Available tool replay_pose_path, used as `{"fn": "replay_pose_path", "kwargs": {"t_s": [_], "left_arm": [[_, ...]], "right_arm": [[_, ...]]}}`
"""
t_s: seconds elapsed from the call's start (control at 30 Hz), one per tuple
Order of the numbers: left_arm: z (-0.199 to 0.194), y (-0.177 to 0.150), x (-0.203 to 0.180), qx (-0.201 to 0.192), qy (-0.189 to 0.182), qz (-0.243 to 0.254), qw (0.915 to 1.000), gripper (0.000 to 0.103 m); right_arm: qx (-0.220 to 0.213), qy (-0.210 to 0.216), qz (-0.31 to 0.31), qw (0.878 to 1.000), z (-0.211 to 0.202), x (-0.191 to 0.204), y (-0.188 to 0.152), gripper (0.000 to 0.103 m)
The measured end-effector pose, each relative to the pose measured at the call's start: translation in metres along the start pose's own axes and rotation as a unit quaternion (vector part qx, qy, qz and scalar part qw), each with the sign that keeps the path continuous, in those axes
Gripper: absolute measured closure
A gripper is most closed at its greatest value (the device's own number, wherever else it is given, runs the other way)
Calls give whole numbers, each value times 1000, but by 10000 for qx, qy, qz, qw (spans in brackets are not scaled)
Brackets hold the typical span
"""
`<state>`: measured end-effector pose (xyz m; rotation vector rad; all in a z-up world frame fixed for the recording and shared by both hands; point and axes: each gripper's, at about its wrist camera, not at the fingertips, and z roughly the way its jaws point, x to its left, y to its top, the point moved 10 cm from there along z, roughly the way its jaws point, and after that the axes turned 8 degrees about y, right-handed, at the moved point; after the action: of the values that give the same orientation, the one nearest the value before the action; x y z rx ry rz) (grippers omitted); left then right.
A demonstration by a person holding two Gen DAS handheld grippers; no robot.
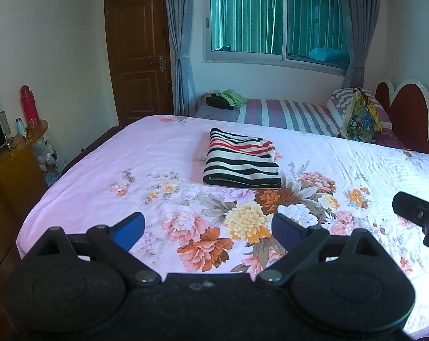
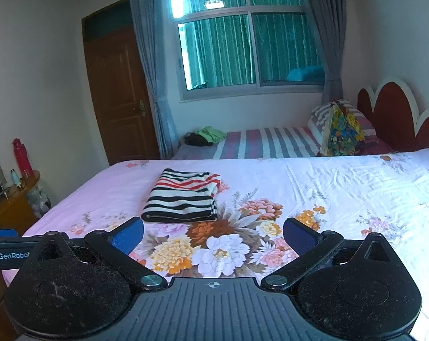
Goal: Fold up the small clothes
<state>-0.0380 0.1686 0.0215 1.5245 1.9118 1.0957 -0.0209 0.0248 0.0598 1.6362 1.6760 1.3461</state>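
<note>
Left gripper [image 1: 207, 228] wide open, empty, over near floral bedsheet [image 1: 106, 170] — striped garment [image 1: 241, 160] folded, lying farther in, mid-bed; right gripper [image 2: 213, 234] also spread, empty — risk: a one-layer pinch could drag the fold open

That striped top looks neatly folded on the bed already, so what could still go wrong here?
1. The striped top is a loose folded stack; if either open gripper nudges or pinches only its upper layer, the fold may come undone.
2. The floral sheet lies wrinkled under it, so a low grasp might catch the sheet along with the garment.
</note>
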Motion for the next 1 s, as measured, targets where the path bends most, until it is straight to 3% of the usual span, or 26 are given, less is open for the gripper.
{"fn": "replay_pose_path", "kwargs": {"t_s": [1.0], "left_arm": [[6,1,-6,63,-22,18,10000,7]], "right_arm": [[118,73,25,9999,9,-3,-2,0]]}}
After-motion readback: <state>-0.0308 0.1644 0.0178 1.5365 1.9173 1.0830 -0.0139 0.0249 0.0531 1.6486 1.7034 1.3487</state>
